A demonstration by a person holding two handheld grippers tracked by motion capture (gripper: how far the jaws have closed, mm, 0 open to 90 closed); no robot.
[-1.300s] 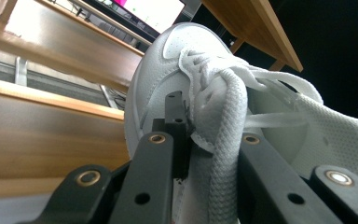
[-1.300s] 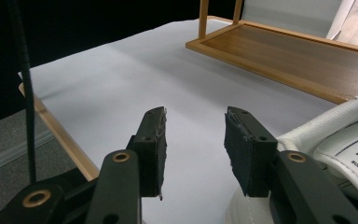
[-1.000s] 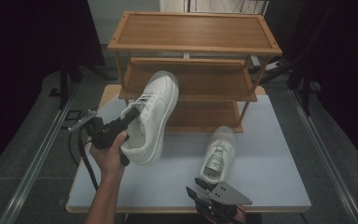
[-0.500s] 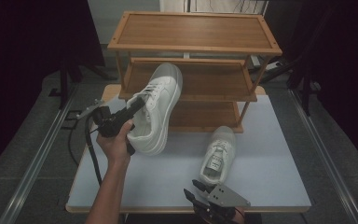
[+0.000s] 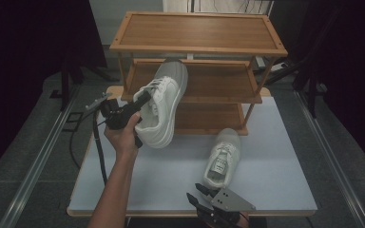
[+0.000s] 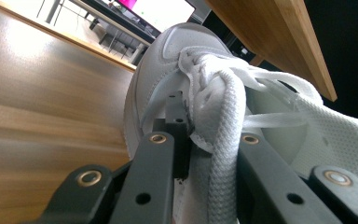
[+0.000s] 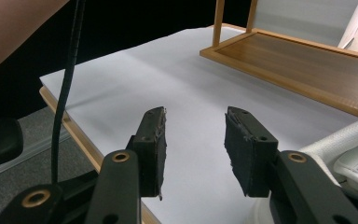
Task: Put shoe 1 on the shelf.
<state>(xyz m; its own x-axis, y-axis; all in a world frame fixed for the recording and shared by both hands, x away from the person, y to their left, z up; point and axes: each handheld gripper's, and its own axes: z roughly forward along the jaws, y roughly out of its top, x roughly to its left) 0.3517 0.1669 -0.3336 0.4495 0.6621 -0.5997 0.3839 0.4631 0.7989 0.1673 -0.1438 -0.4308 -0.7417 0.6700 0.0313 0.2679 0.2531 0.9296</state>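
Observation:
A white sneaker (image 5: 164, 102) hangs in the air, its toe reaching over the front of the middle shelf (image 5: 218, 80) of a wooden rack (image 5: 197, 33). My left gripper (image 5: 140, 102) is shut on it. In the left gripper view the jaws of the left gripper (image 6: 205, 135) pinch the padded tongue and laces of the sneaker (image 6: 177, 51). A second white sneaker (image 5: 223, 156) lies on the white table (image 5: 275, 156), toe towards the rack. Just in front of its heel, at the table's near edge, my right gripper (image 5: 197, 194) is open. Nothing sits between the pads of the right gripper (image 7: 193, 135), and the second sneaker (image 7: 354, 149) lies to their right.
The rack has three wooden shelves and stands at the table's far side. Its bottom shelf (image 7: 307, 60) lies low, just beyond the second sneaker. A black cable (image 5: 97, 147) trails from the left gripper down past the table's left edge. Dark floor and metal rails surround the table.
The left hand has carried the sneaker up and forward, so its toe now reaches the middle shelf. The right gripper and the second sneaker have stayed where they were.

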